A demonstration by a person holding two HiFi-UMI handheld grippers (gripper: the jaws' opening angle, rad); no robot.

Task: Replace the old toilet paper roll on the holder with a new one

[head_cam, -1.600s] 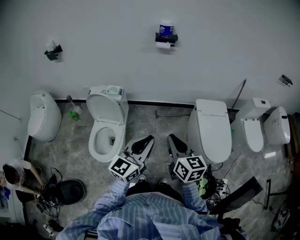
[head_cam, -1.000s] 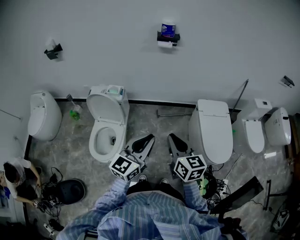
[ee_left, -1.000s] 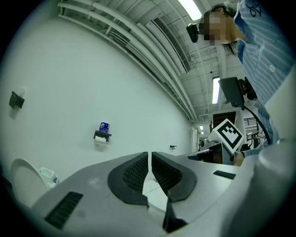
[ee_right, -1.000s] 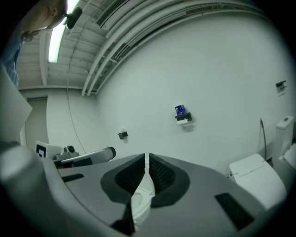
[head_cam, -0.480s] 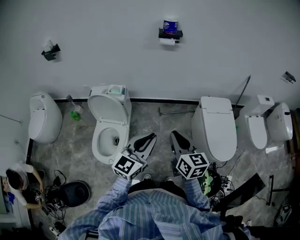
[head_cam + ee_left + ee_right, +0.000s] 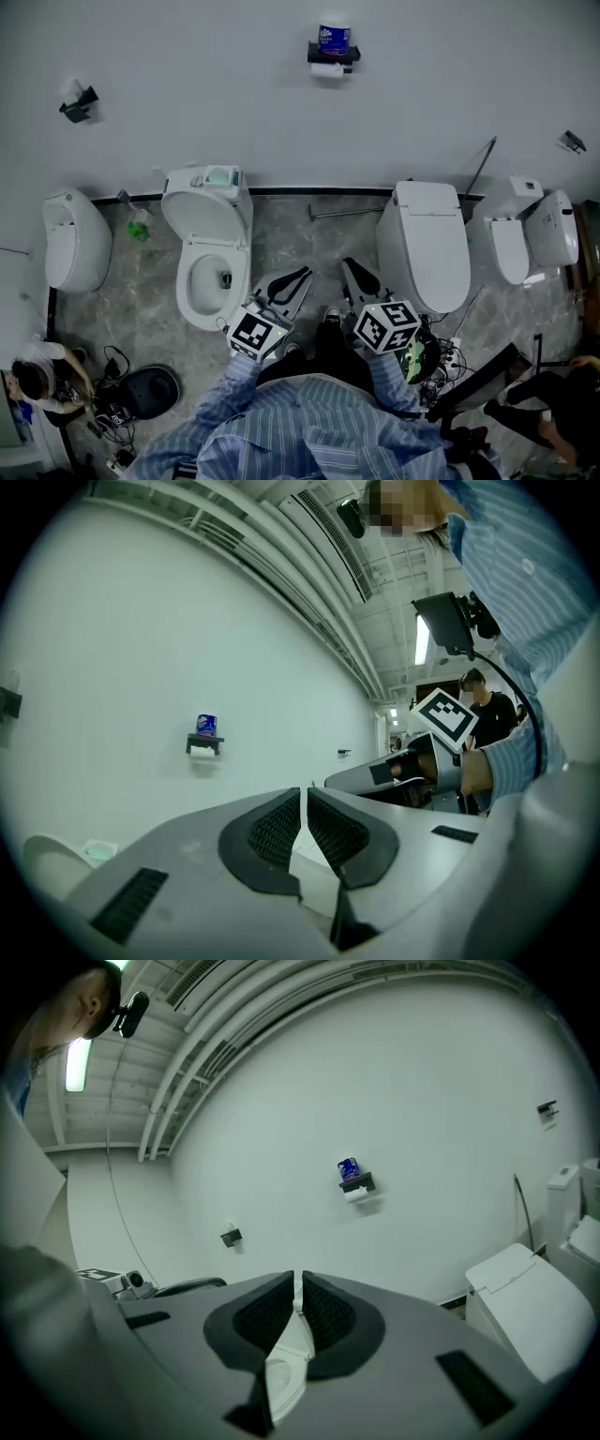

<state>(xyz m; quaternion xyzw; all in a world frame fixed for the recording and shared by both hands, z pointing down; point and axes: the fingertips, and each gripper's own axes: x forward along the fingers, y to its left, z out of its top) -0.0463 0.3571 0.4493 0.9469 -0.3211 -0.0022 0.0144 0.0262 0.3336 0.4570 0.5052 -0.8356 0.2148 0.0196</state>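
Note:
A black wall holder hangs high on the white wall. A blue-wrapped new roll stands on top of it and the old white roll hangs under it. The same holder shows far off in the left gripper view, and the holder again in the right gripper view. My left gripper and right gripper are held side by side over the floor between two toilets, well short of the wall. Both are shut with nothing between the pads.
An open white toilet stands left of my grippers and a closed one stands right. A second black holder is on the wall at the far left. A urinal, more fixtures, cables and a seated person ring the floor.
The view has shifted, so the holder and toilets sit slightly left of and higher than before. Both grippers stay shut and side by side, drifting a little lower.

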